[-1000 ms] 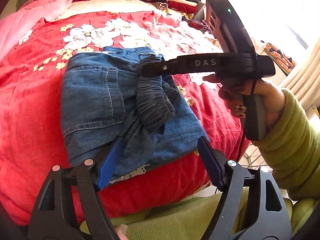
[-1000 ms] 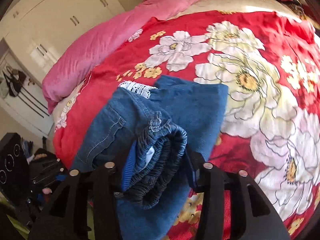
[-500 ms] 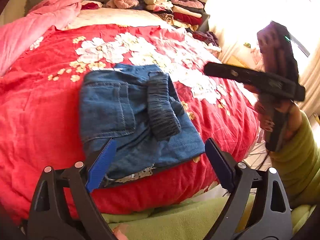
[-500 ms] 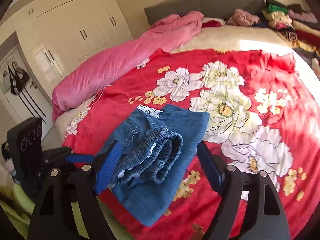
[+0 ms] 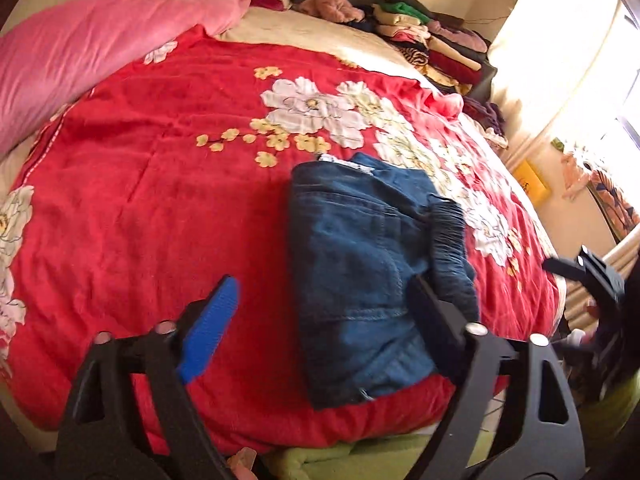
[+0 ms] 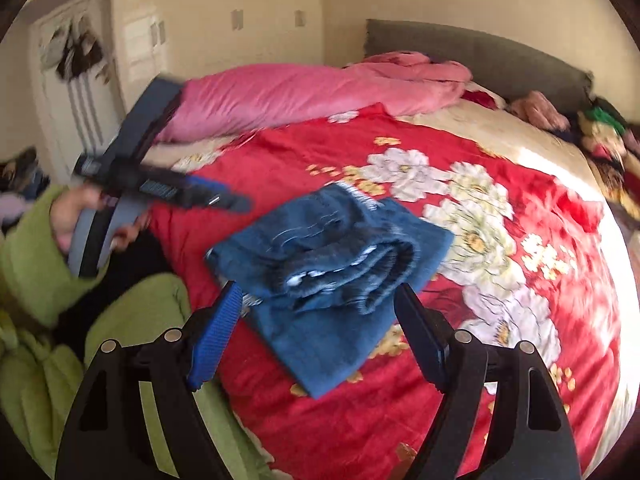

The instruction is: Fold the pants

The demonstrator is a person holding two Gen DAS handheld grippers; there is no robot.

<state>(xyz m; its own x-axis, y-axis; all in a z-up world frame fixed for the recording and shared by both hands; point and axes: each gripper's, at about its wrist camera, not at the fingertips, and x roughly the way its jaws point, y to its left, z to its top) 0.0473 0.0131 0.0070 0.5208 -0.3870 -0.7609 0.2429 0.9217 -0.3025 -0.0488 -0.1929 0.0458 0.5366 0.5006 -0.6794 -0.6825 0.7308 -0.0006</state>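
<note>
While the folded blue denim pants (image 5: 360, 280) lie in a compact bundle near the front edge of the bed, both grippers hang above them with nothing between their fingers. The bundle rests on a red blanket (image 5: 160, 208) printed with white and yellow flowers, its gathered dark waistband on top toward the right side in the left wrist view, and a strip of white lace trim shows at the far edge. The left gripper (image 5: 324, 316) has its jaws apart and closing at this moment; the blue pad on its left finger sits over bare blanket, the dark right finger over the denim, and neither presses on the cloth. The right gripper (image 6: 316, 328) also stands wide, its fingers framing the near end of the bundle without touching it. From the right wrist view the left gripper appears blurred at the left, gripped by a hand (image 6: 80, 216) in a green sleeve (image 6: 36, 264). A long pink quilt (image 6: 304, 92) lies along the far side of the bed, and a heap of folded clothes (image 5: 432, 44) sits by the grey headboard (image 6: 480, 56).
</note>
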